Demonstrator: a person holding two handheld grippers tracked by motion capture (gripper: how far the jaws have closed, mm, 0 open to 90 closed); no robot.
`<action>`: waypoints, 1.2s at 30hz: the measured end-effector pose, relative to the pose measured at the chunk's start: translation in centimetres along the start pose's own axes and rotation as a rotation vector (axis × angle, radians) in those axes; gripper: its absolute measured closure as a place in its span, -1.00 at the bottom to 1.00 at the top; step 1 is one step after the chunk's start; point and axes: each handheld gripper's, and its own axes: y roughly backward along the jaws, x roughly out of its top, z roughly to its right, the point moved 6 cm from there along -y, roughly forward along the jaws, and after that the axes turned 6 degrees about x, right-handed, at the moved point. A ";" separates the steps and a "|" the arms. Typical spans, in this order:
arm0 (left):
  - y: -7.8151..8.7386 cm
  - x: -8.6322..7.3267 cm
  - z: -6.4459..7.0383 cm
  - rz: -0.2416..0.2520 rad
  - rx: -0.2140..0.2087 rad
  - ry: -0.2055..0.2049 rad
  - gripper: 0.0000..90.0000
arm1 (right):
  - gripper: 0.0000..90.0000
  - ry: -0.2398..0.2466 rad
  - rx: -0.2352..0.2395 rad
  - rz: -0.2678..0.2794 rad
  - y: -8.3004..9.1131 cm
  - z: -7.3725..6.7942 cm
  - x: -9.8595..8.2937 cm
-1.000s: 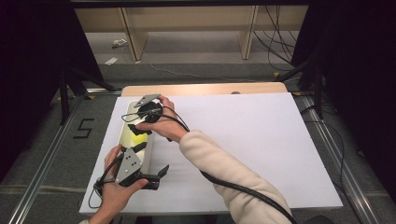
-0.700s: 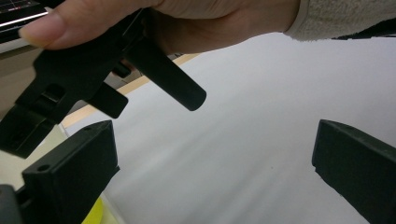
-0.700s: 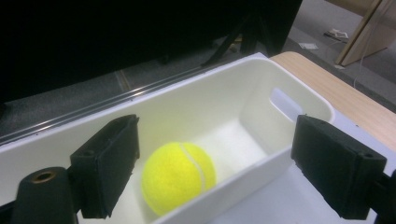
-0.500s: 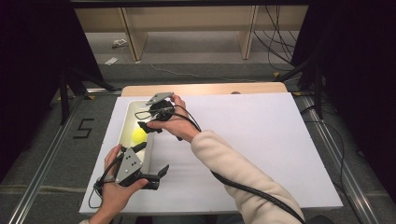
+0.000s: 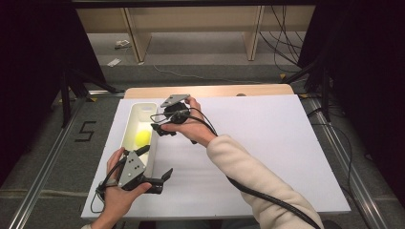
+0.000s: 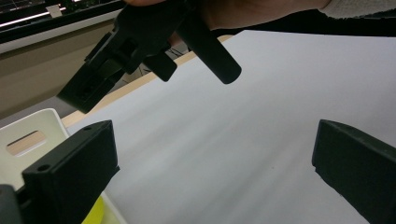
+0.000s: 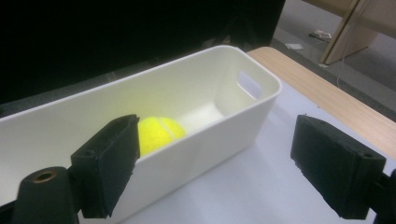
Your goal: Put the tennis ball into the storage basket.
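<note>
On my table (image 5: 286, 143) the long white bin (image 5: 128, 129) runs away from me along the left edge, the yellow ball (image 5: 142, 138) lying inside, just left of my spread, empty right claw (image 5: 161, 129), nearer than my spread left claw (image 5: 160, 180).

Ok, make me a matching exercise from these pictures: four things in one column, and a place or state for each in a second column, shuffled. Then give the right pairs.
Things
1. yellow ball
2. white bin
3. left gripper
4. right gripper

Places or states
A. open and empty, held beside the long side of the bin
B. lying inside the bin
C. open and empty, held low at the near end of the bin
D. standing on the white table top, along its left edge

Pairs: 1-B, 2-D, 3-C, 4-A
</note>
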 end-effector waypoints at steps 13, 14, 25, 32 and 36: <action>0.0 0.0 -0.1 0.001 0.004 0.002 -1.00 | -0.64 -0.025 -0.027 0.008 2.4 1.4 -1.5; 0.0 0.0 -0.1 0.001 0.004 0.002 -1.00 | -0.64 -0.026 -0.029 0.009 2.6 1.5 -1.6; 0.0 0.0 -0.1 0.001 0.005 0.004 -1.00 | -0.64 -0.047 -0.060 0.015 4.5 2.9 -3.1; 0.0 0.0 -0.1 0.001 0.005 0.004 -1.00 | -0.63 -0.058 -0.078 0.016 5.8 3.7 -4.1; 0.0 0.0 -0.1 0.001 0.006 0.006 -1.00 | -0.63 -0.069 -0.086 0.018 6.4 4.1 -4.6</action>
